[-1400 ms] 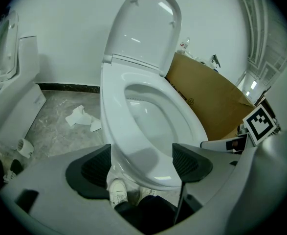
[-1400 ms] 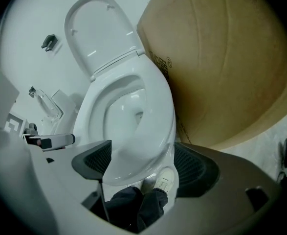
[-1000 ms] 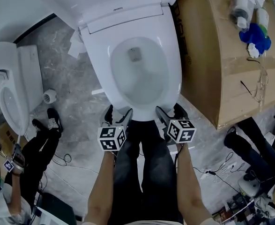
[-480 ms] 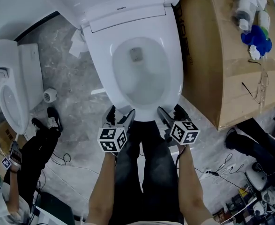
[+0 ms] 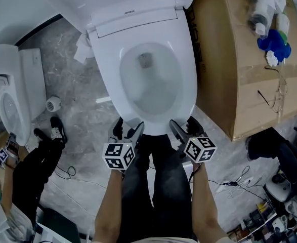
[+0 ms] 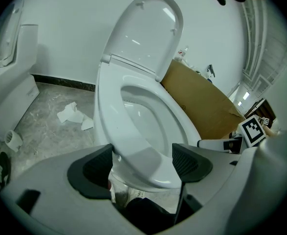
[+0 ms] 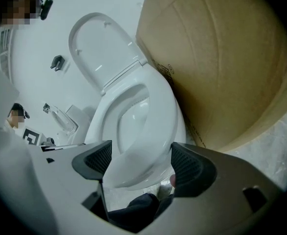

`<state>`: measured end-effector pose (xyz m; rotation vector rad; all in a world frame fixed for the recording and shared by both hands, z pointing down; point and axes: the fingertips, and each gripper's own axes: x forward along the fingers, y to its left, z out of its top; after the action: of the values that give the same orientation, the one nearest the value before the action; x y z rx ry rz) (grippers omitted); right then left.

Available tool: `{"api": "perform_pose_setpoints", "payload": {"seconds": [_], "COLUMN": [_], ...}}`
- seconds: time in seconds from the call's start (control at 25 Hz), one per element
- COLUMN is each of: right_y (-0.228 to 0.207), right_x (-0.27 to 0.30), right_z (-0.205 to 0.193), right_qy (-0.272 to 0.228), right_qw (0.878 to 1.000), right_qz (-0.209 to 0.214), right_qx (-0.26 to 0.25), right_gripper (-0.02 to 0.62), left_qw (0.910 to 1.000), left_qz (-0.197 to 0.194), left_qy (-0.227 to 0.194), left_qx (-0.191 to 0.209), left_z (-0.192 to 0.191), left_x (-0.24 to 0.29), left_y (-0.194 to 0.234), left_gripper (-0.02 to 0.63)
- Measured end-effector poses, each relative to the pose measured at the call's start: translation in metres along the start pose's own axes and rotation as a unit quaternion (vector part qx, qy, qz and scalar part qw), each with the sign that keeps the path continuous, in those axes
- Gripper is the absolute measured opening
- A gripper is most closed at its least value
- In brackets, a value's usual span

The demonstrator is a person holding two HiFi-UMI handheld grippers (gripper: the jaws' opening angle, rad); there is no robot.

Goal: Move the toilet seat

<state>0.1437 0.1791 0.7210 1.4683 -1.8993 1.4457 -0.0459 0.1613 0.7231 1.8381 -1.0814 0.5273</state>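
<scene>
Barely shifted: left hand-held gripper [image 5: 128, 127] and right hand-held gripper [image 5: 184, 125], jaws spread, straddle toilet seat [image 5: 188, 75] front edge.

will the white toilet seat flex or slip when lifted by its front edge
The glossy white plastic toilet seat looks rigid, so it probably swings up in one piece on its rear hinge. Its shiny, rounded front rim may slip between the fingers.

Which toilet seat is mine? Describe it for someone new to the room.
Find the big cardboard box on the head view's right; the toilet beside it is yours. Its seat is the white ring lowered over the bowl, left gripper and right gripper at its front edge, unlike the second toilet at far left.
</scene>
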Motion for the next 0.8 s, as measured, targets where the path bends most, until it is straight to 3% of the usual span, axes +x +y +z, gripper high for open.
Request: {"api": "perform_pose_setpoints", "payload": {"seconds": [0.32,0.8], "right_y": [0.02,0.05], "right_x": [-0.026,-0.063], "right_z": [0.017,0.049], "right_qy": [-0.023,-0.064], "right_qw": [0.999,0.997], "right_qz": [0.022,0.045], "right_qx": [-0.008,-0.016], "right_gripper": [0.374,0.374], "left_qw": [0.9997,0.999], "left_qz": [-0.004,-0.01], "left_qy": [-0.02,-0.042], "left_qx": [-0.01,0.014], "left_z": [0.019,0.049], "left_x": [-0.024,-0.055], "left_y": [-0.012,-0.03], "left_gripper": [0.377,0.377]}}
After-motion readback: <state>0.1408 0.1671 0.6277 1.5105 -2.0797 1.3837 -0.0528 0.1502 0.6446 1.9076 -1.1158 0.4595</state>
